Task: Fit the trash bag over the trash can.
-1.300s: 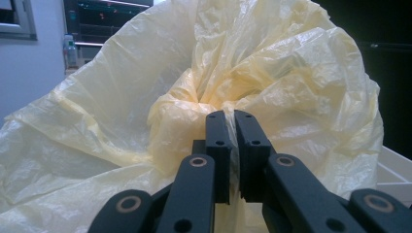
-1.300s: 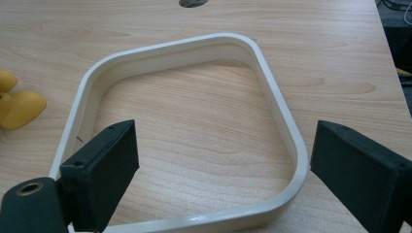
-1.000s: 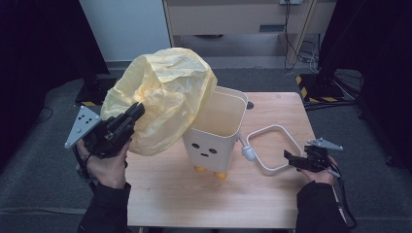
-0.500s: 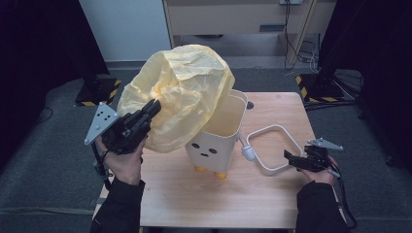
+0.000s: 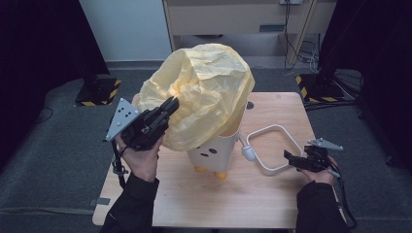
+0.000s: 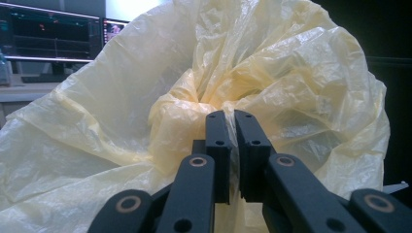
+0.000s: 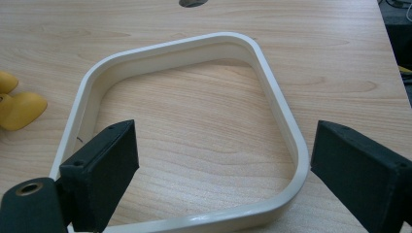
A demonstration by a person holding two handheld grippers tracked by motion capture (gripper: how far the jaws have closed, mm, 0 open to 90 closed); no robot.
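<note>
So this looks like the bag-lining step: the left gripper (image 5: 171, 103) has its jaws clamped on a gathered fold of the thin, crinkly pale-yellow plastic bag (image 5: 204, 92), holding it up in the air so it billows over the top of the small cream plastic bin with the dot-face and yellow feet (image 5: 214, 155). Bin's my landmark here. The bag hangs over and in front of the bin's mouth, draping down its upper front, but I'd say it isn't seated inside yet. Can't tell what's in the bin, since the bag covers the opening. The bag itself seems to hold just air.

To the right of the bin, the cream rounded-square plastic ring frame (image 7: 194, 97) lies flat on the light wooden surface (image 5: 272, 208), and it seems joined to the bin's side by a little hinge. The right gripper (image 5: 291, 158) sits at the ring's far edge from the bin, jaws wide apart and straddling the rim, nothing gripped.

My guess for the next move: lower the bag's mouth into the bin and spread it over the rim, then bring the ring over to pin it. That flimsy film will want to slip.
</note>
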